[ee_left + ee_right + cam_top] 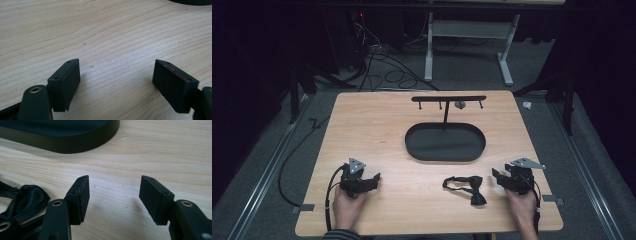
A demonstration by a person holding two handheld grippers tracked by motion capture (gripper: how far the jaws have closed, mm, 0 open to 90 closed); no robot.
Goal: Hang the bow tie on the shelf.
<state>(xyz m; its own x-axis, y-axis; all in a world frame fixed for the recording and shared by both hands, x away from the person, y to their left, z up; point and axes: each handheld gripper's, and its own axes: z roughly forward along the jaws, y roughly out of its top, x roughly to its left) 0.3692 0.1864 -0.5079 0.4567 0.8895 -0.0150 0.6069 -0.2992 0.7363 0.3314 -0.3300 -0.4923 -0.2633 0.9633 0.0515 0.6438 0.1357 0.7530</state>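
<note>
Tabletop (362, 120) first: pale wood, carrying everything we note below. Toward its far edge, centred, sits a black oval tray (417, 147) with a thin upright post rising from it to a crossbar of small hooks (448, 98); the tray's rim also shows at the top of the right gripper view (75, 146).

Left gripper (374, 178) rests near the front-left corner, jaws well apart over bare wood, nothing between them; the left gripper view confirms bare grain between the pads (65, 83).

Right gripper (495, 175) rests near the front-right corner, jaws likewise apart and empty.

Bow tie (471, 189), black with its strap looped out to the left, lies flat near the front edge, just beside the right gripper and on its left; its satin fold shows at the left of the right gripper view (30, 196).

We judge this the opening step: nothing grasped yet, hooks bare save one small grey item we cannot identify. Next move likely calls for the right gripper to swing left and down onto the bow tie, closing on the knot or strap, since limp fabric may slip from a shallow pinch.
</note>
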